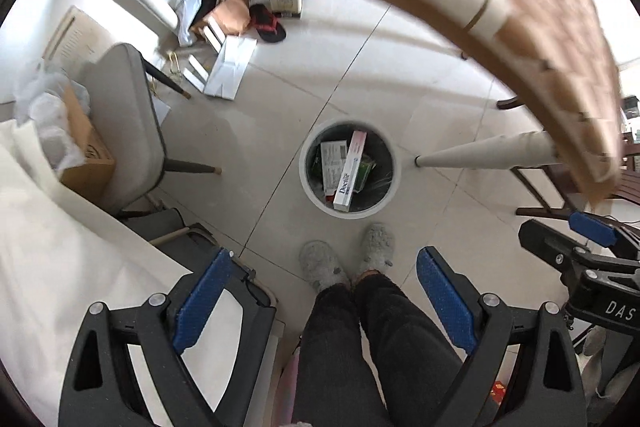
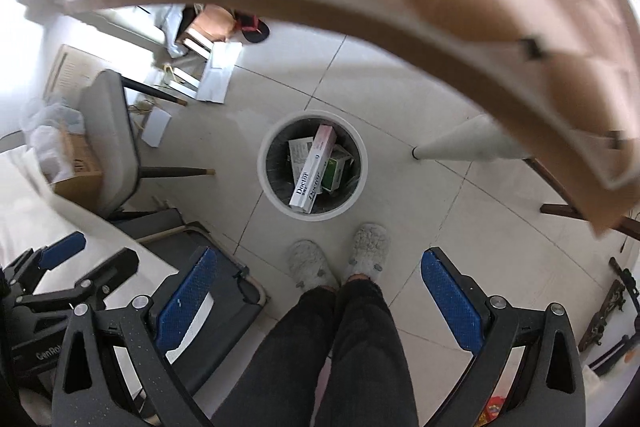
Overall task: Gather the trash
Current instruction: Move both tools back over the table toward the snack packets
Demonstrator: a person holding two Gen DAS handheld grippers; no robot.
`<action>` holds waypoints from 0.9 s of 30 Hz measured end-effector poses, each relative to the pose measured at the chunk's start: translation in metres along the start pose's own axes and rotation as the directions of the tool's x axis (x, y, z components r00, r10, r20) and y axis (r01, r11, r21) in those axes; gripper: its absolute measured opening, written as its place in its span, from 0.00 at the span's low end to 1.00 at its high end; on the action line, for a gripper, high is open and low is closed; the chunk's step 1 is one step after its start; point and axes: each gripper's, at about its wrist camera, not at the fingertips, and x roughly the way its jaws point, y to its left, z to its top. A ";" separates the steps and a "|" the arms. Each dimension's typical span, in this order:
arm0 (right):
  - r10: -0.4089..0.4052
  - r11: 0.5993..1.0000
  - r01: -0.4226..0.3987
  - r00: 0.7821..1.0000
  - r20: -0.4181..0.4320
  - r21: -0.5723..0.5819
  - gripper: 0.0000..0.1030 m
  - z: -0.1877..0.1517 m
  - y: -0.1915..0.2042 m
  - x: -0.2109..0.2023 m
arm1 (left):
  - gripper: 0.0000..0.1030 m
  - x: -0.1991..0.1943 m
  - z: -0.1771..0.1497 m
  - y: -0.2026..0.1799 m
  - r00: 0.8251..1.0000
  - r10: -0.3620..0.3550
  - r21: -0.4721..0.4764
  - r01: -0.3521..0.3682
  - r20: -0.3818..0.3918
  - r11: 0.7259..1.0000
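Round white plastic trash bin [image 1: 349, 169] already holds several cartons, and above it both grippers [image 1: 324, 301] [image 2: 320, 301] gape wide, empty, so probably nearly done.

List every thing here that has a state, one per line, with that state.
left gripper: open, holding nothing
right gripper: open, holding nothing
trash bin: upright, no lid, partly filled
toothpaste box: in the bin, leaning on its rim
green box: in the bin
cardboard box: open, white packing inside
grey chair: seat bare
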 end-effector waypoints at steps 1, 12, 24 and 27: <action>0.008 1.000 -0.008 1.000 0.001 0.001 1.00 -0.003 0.002 -0.013 | 0.92 -0.012 -0.001 0.001 1.000 -0.002 0.004 0.002 0.010 1.000; 0.136 0.989 -0.143 0.982 0.135 0.048 1.00 -0.006 0.008 -0.165 | 0.92 -0.144 0.029 -0.006 0.969 0.047 0.044 -0.059 0.241 0.997; 0.167 0.973 -0.198 0.957 0.236 0.118 1.00 0.145 -0.033 -0.201 | 1.00 -0.160 0.159 -0.023 0.900 0.236 -0.089 -0.218 0.367 0.972; 0.152 0.979 -0.177 0.964 0.218 0.104 1.00 0.214 -0.043 -0.185 | 1.00 -0.142 0.196 -0.031 0.895 0.308 -0.134 -0.279 0.322 0.951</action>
